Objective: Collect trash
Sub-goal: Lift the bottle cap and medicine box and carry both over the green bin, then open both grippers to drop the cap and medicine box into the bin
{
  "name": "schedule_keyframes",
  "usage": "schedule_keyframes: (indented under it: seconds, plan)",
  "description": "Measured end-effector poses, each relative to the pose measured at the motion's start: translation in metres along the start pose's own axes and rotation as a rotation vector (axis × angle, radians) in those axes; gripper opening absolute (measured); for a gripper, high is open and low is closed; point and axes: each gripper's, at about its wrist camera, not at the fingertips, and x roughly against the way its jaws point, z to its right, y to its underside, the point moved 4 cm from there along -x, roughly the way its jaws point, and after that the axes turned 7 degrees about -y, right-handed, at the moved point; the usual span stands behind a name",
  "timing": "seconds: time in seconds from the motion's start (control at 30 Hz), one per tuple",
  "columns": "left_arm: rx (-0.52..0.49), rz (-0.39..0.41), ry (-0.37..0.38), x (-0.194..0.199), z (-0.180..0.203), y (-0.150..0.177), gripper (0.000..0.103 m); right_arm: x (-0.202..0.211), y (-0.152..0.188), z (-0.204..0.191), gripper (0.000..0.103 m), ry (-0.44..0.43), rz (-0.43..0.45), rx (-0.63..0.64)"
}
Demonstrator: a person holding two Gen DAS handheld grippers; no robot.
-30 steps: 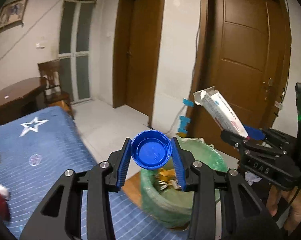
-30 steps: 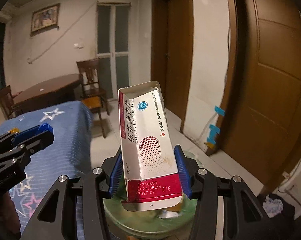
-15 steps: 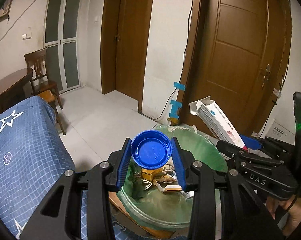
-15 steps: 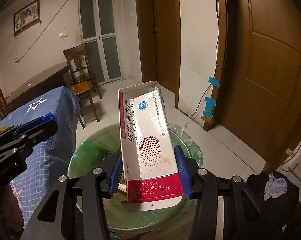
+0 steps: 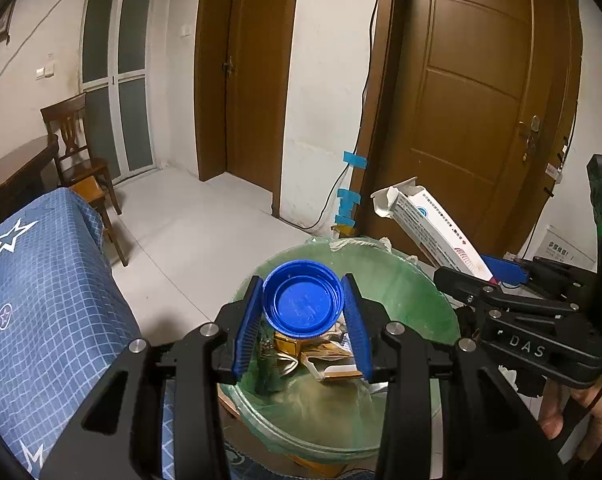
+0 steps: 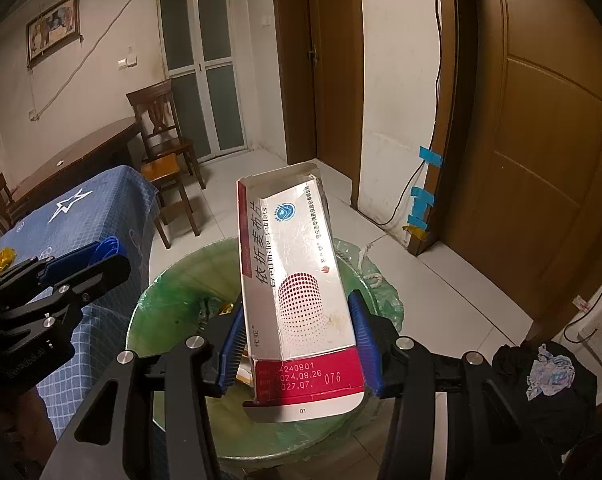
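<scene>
Left wrist view puts the blue bottle cap (image 5: 302, 303) squarely between my left gripper (image 5: 303, 320) pads, clamped across its rim with the hollow side facing back at me. It looks like a light, stiff plastic piece; held by the rim like this it should stay put, though smooth plastic could pop out if I squeeze unevenly. Just below and ahead of those jaws sits the green-lined trash bin (image 5: 401, 276), with wrappers and scraps already inside.

My right gripper (image 6: 297, 344) is clamped on the medicine box (image 6: 297, 280), pads on its two long sides near the red end, the open flap end pointing away and up. I judge the carton to be empty and very light; thin card like this buckles under pressure, so the grip near the closed end, where the folds stiffen it, is the sensible place. From the left wrist view the same box (image 5: 429, 228) juts out over the far right rim of the bin.

Both grippers tilt downward toward the bin mouth, side by side, left one nearer the blue star-patterned cloth (image 5: 41, 300). A bit of my hand (image 5: 573, 404) shows under the right gripper. Whether the box clears the bin rim entirely is hard to say from this distorted angle. Letting go of each piece seems the step in hand.
</scene>
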Motion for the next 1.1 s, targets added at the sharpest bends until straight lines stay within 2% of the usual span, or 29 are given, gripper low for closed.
schedule_keyframes:
  seconds: [0.83, 0.87, 0.9, 0.97, 1.1]
  plan:
    - [0.0, -0.023, -0.008, -0.011, 0.006, 0.003, 0.038, -0.013, 0.005, -0.009, 0.051, -0.018, -0.017, -0.002]
    - [-0.001, -0.026, -0.007, -0.011, 0.005, 0.003, 0.043, -0.014, 0.005, -0.01, 0.051, -0.019, -0.018, -0.001]
    - [0.0, -0.029, -0.007, -0.012, 0.005, 0.003, 0.055, -0.014, 0.006, -0.01, 0.053, -0.021, -0.018, -0.004]
    - [-0.002, -0.018, -0.021, -0.011, 0.005, 0.003, 0.067, -0.013, 0.005, -0.008, 0.063, -0.018, -0.008, -0.014]
    - [0.008, -0.027, -0.035, -0.012, 0.0, 0.005, 0.068, -0.011, 0.009, -0.004, 0.066, -0.016, 0.003, -0.039]
